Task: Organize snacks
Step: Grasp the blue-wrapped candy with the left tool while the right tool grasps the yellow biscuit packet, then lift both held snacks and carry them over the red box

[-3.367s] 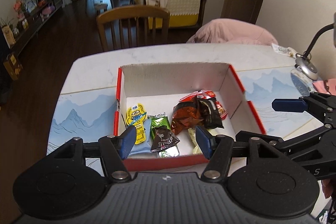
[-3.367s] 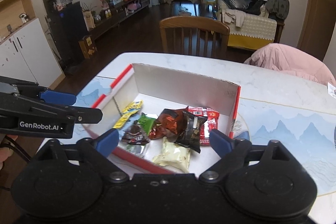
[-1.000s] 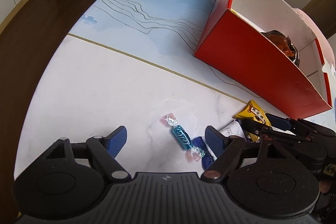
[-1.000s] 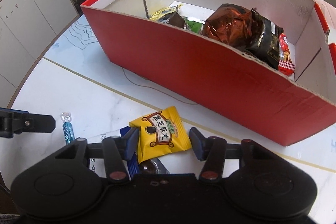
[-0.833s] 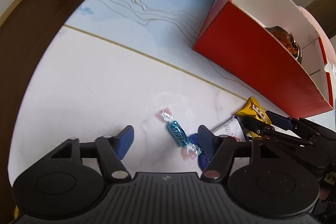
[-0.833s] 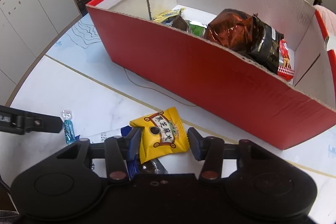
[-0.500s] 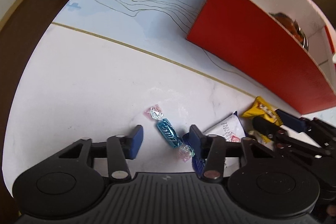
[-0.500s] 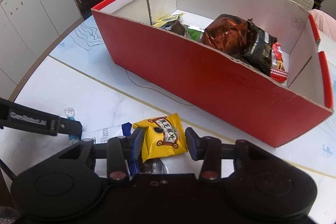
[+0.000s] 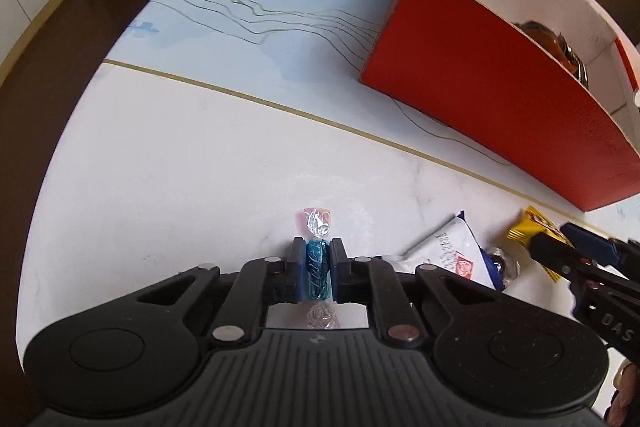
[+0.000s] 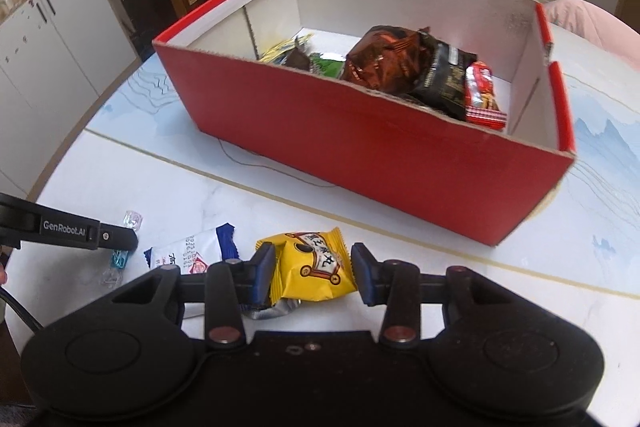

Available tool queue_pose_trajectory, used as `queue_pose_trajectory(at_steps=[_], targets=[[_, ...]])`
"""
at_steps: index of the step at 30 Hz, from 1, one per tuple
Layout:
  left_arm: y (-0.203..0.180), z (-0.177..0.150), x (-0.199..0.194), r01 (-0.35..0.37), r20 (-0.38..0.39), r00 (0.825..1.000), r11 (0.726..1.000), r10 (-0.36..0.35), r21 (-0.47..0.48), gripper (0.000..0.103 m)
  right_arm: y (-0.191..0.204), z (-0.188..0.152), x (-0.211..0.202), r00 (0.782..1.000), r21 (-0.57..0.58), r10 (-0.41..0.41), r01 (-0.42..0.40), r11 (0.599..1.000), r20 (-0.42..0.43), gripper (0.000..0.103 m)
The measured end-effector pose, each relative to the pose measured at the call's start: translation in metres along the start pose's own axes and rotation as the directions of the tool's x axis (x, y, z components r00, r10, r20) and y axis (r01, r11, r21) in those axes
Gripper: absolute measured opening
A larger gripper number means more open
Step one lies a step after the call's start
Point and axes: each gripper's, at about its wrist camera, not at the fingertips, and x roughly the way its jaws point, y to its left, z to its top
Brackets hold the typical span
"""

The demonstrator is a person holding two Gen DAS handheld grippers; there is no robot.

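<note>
Nearest to us, our left gripper (image 9: 316, 269) is clamped on the blue twist-wrapped candy (image 9: 318, 271), its pads pressed flat on both sides of the sweet, which lies low over the white table (image 9: 160, 167). Our right gripper (image 10: 313, 269) has just been closing around the yellow snack packet (image 10: 310, 267); the left pad touches it, but on the right we see a thin gap, so we cannot call it gripped. Just beside these lie a white-and-blue sachet (image 10: 192, 247) and a small silver-wrapped piece (image 10: 272, 309) under the yellow packet. Farther off stands the red cardboard box (image 10: 360, 151), already holding several snacks. We judge this the pick-up step: next comes a firm squeeze on the right, then a lift clear of the box's near wall before release inside. The left view alone shows the candy squarely pinched; the right view alone shows the box's contents, a brown foil bag (image 10: 384, 63) among them, and the free floor space at its right end.
</note>
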Motion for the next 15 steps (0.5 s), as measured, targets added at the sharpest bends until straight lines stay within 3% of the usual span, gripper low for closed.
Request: queue_pose_trajectory(at_steps=[7,15], targets=[[0.017,-0.003,-0.013,0.035,0.010,0.999,0.999,-0.034,-0.035,0.012,-0.006,-0.011,-0.018,1.000,0.059,-0.004,0.002,0.998,0.027,0.040],[0.013,-0.004,-0.041,0.101,0.051,0.994,0.995,-0.101,0.010,0.012,-0.006,-0.019,-0.047,0.997,0.111,-0.019,0.010,0.994,0.080,0.038]])
